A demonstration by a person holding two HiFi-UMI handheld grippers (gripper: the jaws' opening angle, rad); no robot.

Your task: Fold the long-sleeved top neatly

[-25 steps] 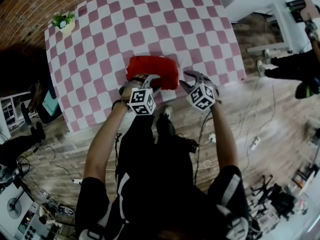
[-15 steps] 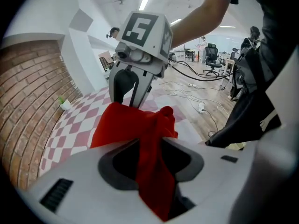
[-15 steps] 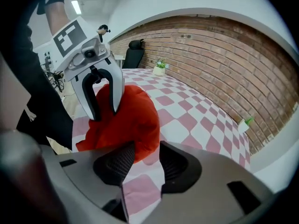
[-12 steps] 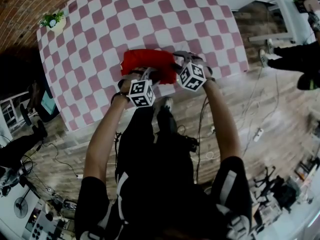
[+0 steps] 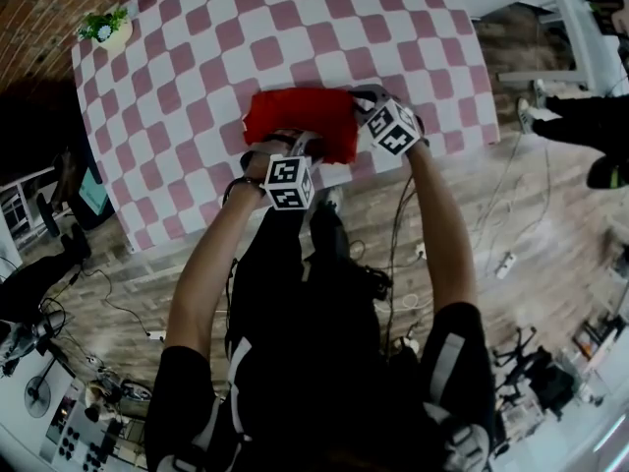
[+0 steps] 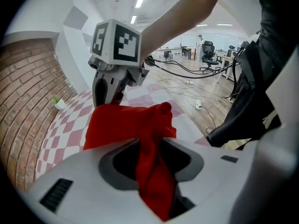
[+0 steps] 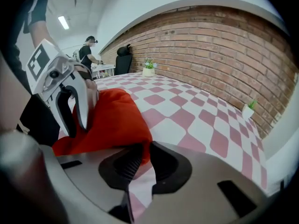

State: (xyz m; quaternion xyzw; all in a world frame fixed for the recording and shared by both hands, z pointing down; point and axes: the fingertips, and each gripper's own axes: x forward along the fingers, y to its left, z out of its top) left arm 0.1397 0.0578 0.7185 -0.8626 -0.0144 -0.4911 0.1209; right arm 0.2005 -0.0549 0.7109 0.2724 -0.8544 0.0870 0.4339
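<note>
Your left gripper (image 6: 150,146) is clamped on a bunch of the red top (image 5: 300,116), which lies bundled on the checked table (image 5: 295,28) close to its near edge. Your right gripper (image 7: 145,149) has just been closing, its jaws now narrow on the top's right-hand edge. This looks like a late fold, so carry both grips evenly away from you, where the table is open, not toward the drop.
</note>
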